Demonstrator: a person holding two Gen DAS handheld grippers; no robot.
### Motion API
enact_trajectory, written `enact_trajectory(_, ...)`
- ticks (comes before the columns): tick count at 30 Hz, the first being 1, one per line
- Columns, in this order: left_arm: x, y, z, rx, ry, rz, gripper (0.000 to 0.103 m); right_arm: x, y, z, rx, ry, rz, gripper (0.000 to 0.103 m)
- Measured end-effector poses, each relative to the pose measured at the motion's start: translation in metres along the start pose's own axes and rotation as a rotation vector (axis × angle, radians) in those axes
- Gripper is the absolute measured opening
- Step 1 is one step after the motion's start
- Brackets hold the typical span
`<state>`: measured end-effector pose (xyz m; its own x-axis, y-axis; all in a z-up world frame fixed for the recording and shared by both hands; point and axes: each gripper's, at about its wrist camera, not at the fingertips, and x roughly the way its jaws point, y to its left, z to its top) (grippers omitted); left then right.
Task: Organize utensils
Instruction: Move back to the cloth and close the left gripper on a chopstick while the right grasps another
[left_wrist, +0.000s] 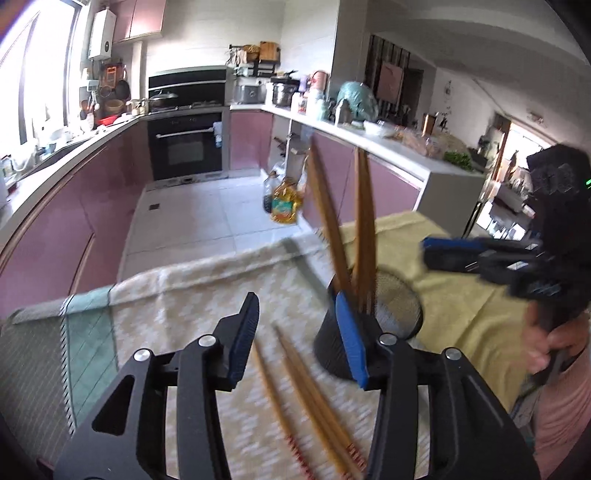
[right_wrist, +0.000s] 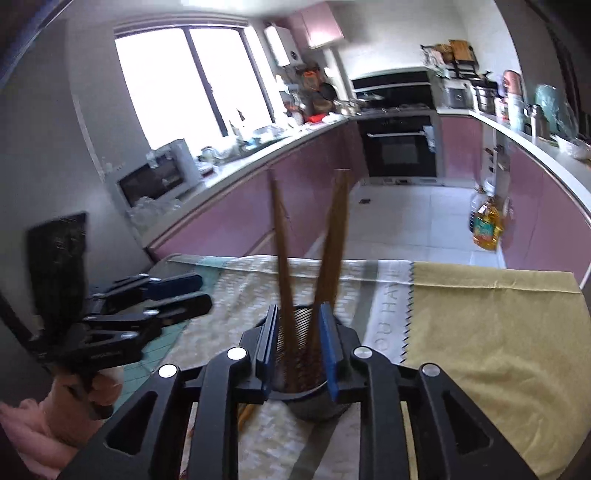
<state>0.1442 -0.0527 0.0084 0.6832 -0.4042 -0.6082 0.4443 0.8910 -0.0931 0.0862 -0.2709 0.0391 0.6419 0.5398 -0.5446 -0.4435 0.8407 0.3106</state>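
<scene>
Brown wooden chopsticks (right_wrist: 328, 236) upright, splayed in black mesh holder (left_wrist: 399, 306), others (left_wrist: 306, 391) flat on patterned cloth (left_wrist: 184, 306), left gripper (left_wrist: 299, 332) fingers parted, empty, right gripper (right_wrist: 299, 350) narrowly parted, gripping nothing.

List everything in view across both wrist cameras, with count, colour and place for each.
Black mesh utensil cup: one, black, standing on the table where the patterned and yellow cloths meet.
Brown wooden chopsticks in the cup: several, exact count blurred, brown, upright and splayed apart.
Loose wooden chopsticks: several, brown with red-patterned ends, lying on the patterned cloth near the left gripper.
Patterned cream cloth: one, cream with a teal edge, covering the table's left part.
Yellow cloth: one, mustard yellow, table's right part.
Cooking oil bottle: one, yellow, on the floor by the pink cabinets.
Left gripper: black with blue pads, open, above the loose chopsticks.
Right gripper: black with blue pads, open, around the cup's chopsticks.
</scene>
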Motion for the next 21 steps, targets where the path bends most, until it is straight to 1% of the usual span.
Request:
enact_trajectory(3, 0.005, 0.006, -0.023, 0.012, 0.055, 0.033, 0.044, -0.005, 0.014, -0.018, -0.031, 0.021, 0.051, 0.025)
enact_trajectory(5, 0.013, 0.009, -0.040, 0.016, 0.108, 0.055, 0.044, 0.003, 0.023, -0.033, -0.041, 0.066, 0.077, 0.025)
enact_trajectory(8, 0.027, 0.015, -0.065, 0.008, 0.182, 0.061, 0.042, 0.024, 0.033, -0.051, -0.047, 0.143, 0.071, 0.025)
enact_trajectory(9, 0.031, 0.016, -0.071, 0.010, 0.200, 0.065, 0.041, 0.033, 0.035, -0.057, -0.041, 0.173, 0.073, 0.025)
enact_trajectory(11, 0.038, 0.016, -0.080, 0.014, 0.229, 0.072, 0.041, 0.050, 0.037, -0.068, -0.036, 0.219, 0.052, 0.025)
enact_trajectory(13, 0.040, 0.015, -0.086, 0.025, 0.240, 0.080, 0.041, 0.068, 0.041, -0.079, -0.031, 0.266, 0.040, 0.025)
enact_trajectory(15, 0.042, 0.009, -0.092, 0.038, 0.248, 0.101, 0.040, 0.079, 0.043, -0.083, -0.031, 0.289, 0.031, 0.025)
enact_trajectory(21, 0.044, 0.010, -0.101, 0.022, 0.264, 0.088, 0.038, 0.095, 0.051, -0.091, -0.015, 0.313, 0.012, 0.025)
